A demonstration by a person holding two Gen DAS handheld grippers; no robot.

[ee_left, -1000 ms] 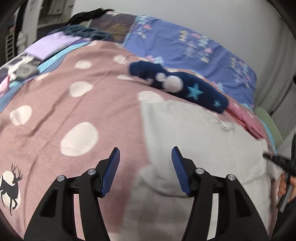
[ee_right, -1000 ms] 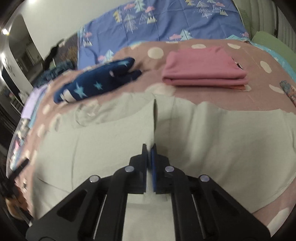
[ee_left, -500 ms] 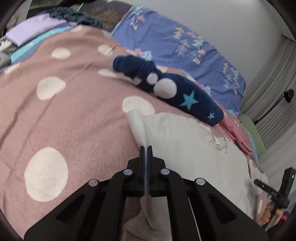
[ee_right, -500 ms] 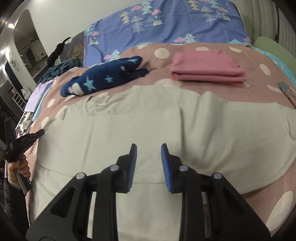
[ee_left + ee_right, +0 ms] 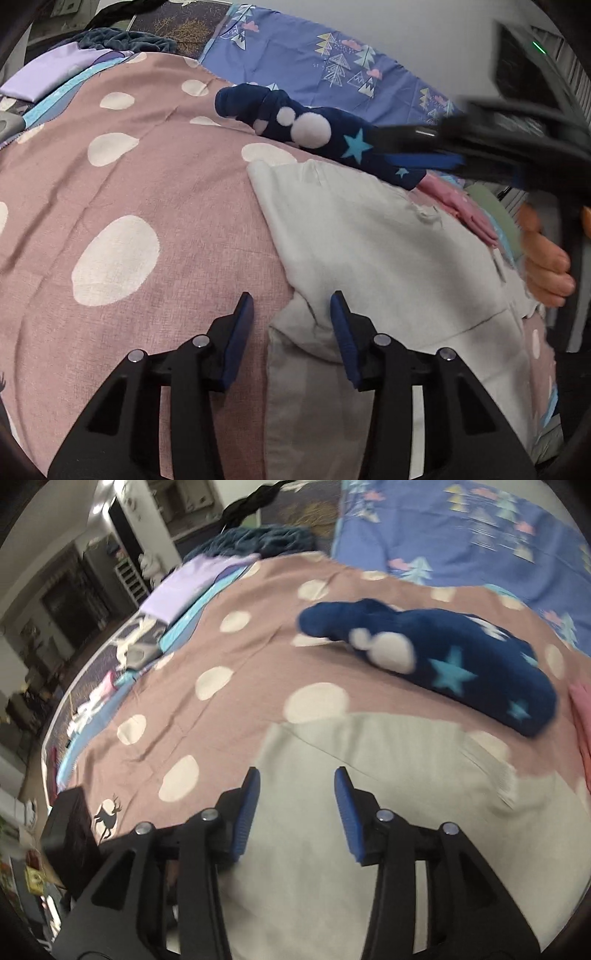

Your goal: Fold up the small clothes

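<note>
A pale grey garment [image 5: 369, 236] lies flat on the dotted bed cover [image 5: 110, 184], its near left part folded over. My left gripper [image 5: 291, 325] hovers low over that folded edge. Its jaws are opening, and a ridge of cloth lies loose between them without being pressed. My right gripper [image 5: 297, 797] hangs over the garment's [image 5: 332, 849] left corner. Its jaws are opening too, and they hold nothing. In the left wrist view the right gripper [image 5: 413, 147] shows blurred at the upper right, held by a hand [image 5: 543, 266].
A navy star-patterned garment [image 5: 314, 125] [image 5: 443, 657] lies just beyond the grey one. A folded pink garment [image 5: 461, 206] sits to its right. A blue tree-print sheet [image 5: 332, 62] lines the back. Lilac cloth [image 5: 192, 583] and small items crowd the bed's far left edge.
The left gripper shut on the grey garment's edge, then let it go and its jaws spread. The right gripper released the cloth and swung left across the garment.
</note>
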